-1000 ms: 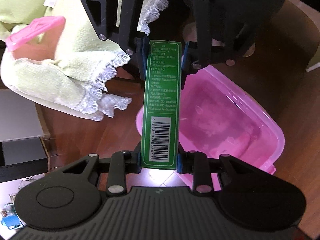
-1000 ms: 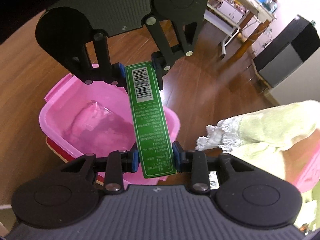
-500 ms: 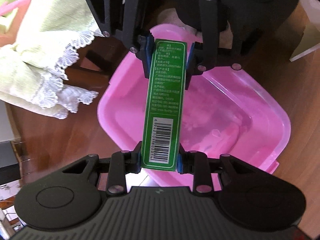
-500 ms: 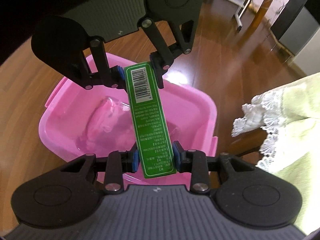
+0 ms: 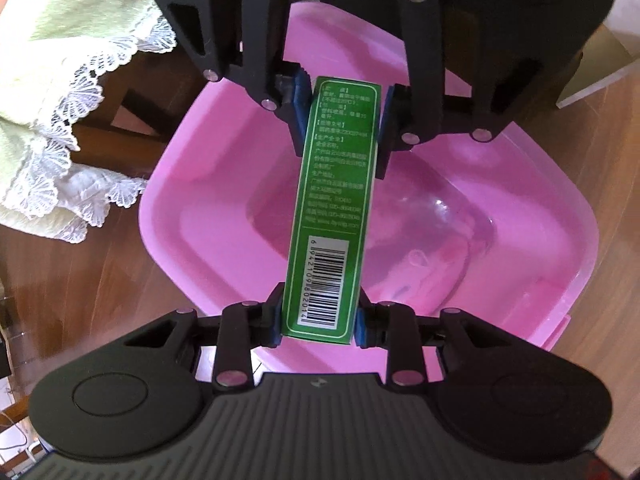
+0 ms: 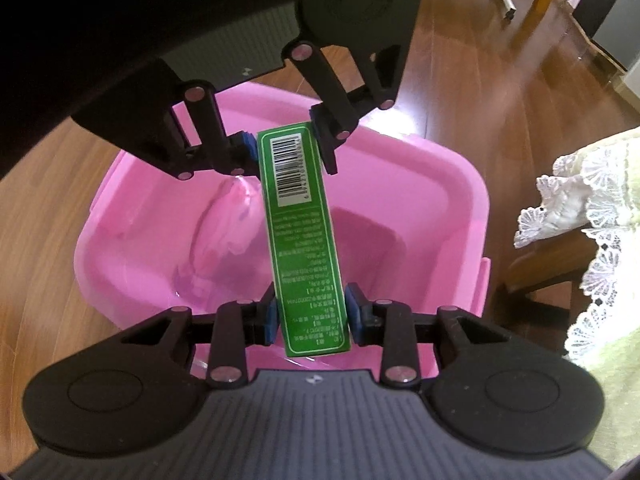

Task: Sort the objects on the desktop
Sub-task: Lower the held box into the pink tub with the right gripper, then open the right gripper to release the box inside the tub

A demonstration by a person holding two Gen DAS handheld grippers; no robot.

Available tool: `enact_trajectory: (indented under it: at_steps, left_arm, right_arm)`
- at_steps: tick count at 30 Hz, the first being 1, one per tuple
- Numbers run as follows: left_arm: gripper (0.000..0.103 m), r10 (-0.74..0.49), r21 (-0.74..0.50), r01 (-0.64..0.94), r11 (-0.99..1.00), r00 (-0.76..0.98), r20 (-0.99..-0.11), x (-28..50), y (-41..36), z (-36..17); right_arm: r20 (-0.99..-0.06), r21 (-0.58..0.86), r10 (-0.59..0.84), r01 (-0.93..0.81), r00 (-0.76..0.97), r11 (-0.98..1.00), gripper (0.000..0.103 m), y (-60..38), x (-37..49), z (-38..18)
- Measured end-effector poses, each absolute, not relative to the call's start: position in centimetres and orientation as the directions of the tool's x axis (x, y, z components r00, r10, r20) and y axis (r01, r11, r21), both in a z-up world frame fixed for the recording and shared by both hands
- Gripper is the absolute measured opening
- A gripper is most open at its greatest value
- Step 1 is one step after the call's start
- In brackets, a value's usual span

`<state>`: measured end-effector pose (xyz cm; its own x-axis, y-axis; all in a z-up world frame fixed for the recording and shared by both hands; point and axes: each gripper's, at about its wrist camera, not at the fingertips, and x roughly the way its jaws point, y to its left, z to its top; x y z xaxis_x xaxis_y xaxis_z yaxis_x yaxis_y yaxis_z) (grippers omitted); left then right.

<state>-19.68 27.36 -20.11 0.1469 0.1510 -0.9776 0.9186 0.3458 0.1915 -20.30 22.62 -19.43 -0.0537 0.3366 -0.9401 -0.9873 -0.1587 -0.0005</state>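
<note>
Spanning the gap between the two grippers, a long green box [image 5: 334, 208] with a barcode is seen held level above the pink bin [image 5: 192, 216]. Left of the bin in the left wrist view, a pale green cloth with white lace trim [image 5: 60, 92] is draped, its edge just beside the bin's rim. The left gripper [image 5: 318, 326] is closed on the barcode end of the box, blue pads pressed to both long sides. At the far end, the right gripper [image 5: 340, 120] is clamped on the box's printed end, jaws narrowed to box width. Inside the bin, under the box, a clear rounded item [image 5: 436, 248] is lying on the bottom; what it is cannot be told. The bin is resting on a brown wood surface [image 5: 120, 280]; whether counter or floor cannot be told. In the right wrist view, the same box [image 6: 300, 236] is seen over the bin [image 6: 452, 200], gripped near by the right gripper [image 6: 312, 316] and far by the left gripper [image 6: 286, 146]. The lace cloth [image 6: 584, 216] lies right of the bin.
</note>
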Motion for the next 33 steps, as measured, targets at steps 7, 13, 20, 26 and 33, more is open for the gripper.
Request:
enact_trajectory:
  at_steps: [7, 13, 20, 26, 33]
  left_arm:
    - [0.043, 0.146, 0.186, 0.900, 0.394, 0.139, -0.979, -20.0, 28.1, -20.8]
    - [0.047, 0.147, 0.199, 0.865, 0.461, 0.147, -0.978, -21.6, 29.0, -20.3]
    - [0.046, 0.117, 0.217, 0.783, 0.583, 0.183, -0.976, -23.9, 30.2, -19.6]
    - [0.048, 0.108, 0.231, 0.737, 0.635, 0.211, -0.971, -24.6, 30.2, -18.6]
    - [0.048, 0.111, 0.259, 0.686, 0.680, 0.253, -0.961, -26.1, 29.9, -17.6]
  right_arm:
    - [-0.940, 0.053, 0.328, -0.989, -0.095, -0.135, 0.029, 23.4, -20.2, -19.6]
    - [-0.935, 0.125, 0.319, -0.985, -0.156, -0.116, 0.029, 24.1, -21.0, -19.4]
    - [-0.943, 0.141, 0.287, -0.983, -0.169, -0.117, 0.028, 24.6, -22.1, -20.1]
    - [-0.949, 0.161, 0.267, -0.986, -0.165, -0.038, 0.026, 25.8, -21.9, -20.1]
    - [-0.967, 0.179, 0.183, -0.984, -0.176, 0.003, 0.026, 26.3, -22.2, -21.1]
